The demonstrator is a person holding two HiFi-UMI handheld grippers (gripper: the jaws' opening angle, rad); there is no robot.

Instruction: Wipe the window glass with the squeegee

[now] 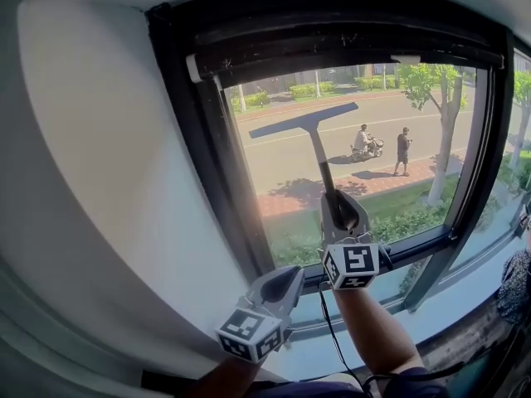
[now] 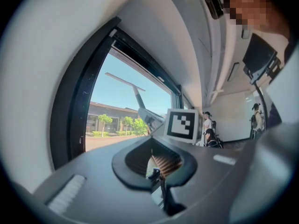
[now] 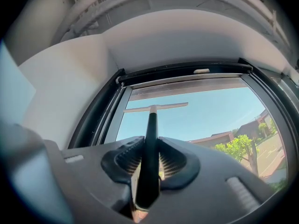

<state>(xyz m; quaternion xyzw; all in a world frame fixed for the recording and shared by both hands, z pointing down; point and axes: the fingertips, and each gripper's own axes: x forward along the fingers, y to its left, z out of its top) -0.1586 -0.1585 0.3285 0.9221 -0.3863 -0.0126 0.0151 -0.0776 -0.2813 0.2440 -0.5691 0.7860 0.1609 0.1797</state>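
Right gripper (image 1: 341, 212) clamped on squeegee (image 1: 304, 121) handle, blade high on glass (image 1: 415, 106) near left edge, left gripper (image 1: 280, 287) closed and empty by bottom-left corner; likely mid-wipe, next needs steady downward pull, blade pressed flat.

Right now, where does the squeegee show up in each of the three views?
Head view: squeegee centre, blade uppermost, handle in the right gripper.
Left gripper view: centre-left, slanting against the sky.
Right gripper view: centre, handle between the jaws, blade above.
Shared landmark: black window frame.
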